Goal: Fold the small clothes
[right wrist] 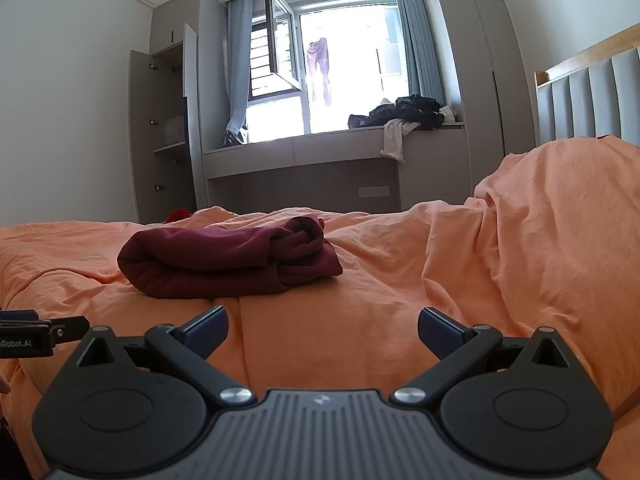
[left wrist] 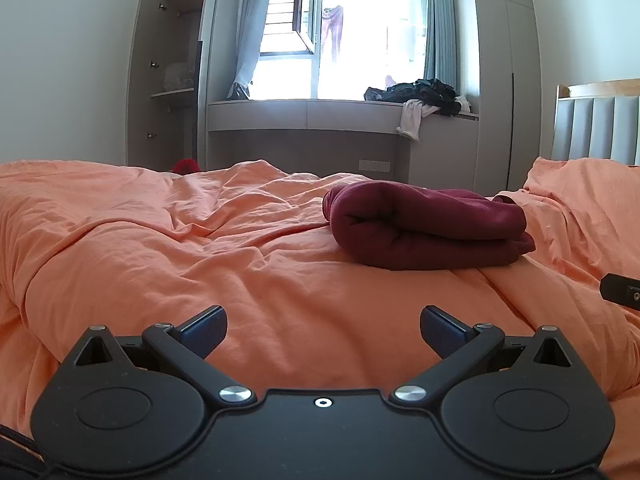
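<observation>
A dark red garment (left wrist: 428, 228) lies folded into a thick bundle on the orange duvet (left wrist: 200, 248). In the right wrist view the same garment (right wrist: 224, 260) sits ahead and to the left. My left gripper (left wrist: 323, 334) is open, low over the duvet, nearer than the bundle and to its left, with nothing between its blue pads. My right gripper (right wrist: 323, 334) is open too, short of the bundle and to its right, holding nothing. Part of the other gripper shows at each view's edge.
A raised hump of duvet (right wrist: 560, 220) and a grey padded headboard (right wrist: 584, 100) stand on the right. Beyond the bed are a window bench with a pile of dark and white clothes (left wrist: 424, 98), an open wardrobe (left wrist: 172, 76), and a small red item (left wrist: 186, 166).
</observation>
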A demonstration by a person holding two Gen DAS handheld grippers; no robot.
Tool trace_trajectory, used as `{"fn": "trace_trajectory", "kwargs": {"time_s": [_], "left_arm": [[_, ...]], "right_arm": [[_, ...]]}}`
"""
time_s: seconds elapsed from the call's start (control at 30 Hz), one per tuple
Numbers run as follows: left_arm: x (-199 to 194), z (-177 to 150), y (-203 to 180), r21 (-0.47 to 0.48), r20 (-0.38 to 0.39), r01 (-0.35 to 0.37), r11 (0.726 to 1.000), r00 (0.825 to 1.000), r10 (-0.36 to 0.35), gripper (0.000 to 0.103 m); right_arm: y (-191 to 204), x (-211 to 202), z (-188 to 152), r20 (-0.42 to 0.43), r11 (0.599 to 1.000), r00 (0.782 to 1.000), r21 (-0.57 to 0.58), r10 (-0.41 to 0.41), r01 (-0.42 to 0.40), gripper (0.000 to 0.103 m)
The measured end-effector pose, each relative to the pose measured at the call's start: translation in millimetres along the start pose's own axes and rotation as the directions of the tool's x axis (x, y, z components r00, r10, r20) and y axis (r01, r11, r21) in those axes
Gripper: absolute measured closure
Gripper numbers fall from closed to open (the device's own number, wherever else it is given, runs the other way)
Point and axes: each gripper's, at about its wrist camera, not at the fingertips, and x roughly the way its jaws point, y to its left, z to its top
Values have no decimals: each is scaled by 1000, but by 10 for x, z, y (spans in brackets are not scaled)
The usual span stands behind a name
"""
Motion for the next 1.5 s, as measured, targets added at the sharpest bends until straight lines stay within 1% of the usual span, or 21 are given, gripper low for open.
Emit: {"fn": "trace_trajectory", "kwargs": {"time_s": [0.67, 0.87, 1.17, 1.5], "left_arm": [[15, -21, -54, 6, -15, -4, 1000, 1000, 5, 0], [46, -13, -55, 3, -44, -46, 999, 998, 46, 0], [39, -32, -40, 11, -40, -46, 999, 998, 47, 0], [55, -58, -82, 19, -59, -37, 999, 998, 38, 0]], "right_arm": [[-7, 2, 1, 0, 1000, 1000, 3, 3, -3, 0], [-5, 8, -6, -3, 1000, 1000, 6, 6, -6, 0], [26, 37, -28, -23, 1000, 1000, -7, 15, -15, 0], [0, 13, -14, -14, 1000, 1000, 3, 16, -16, 0]]}}
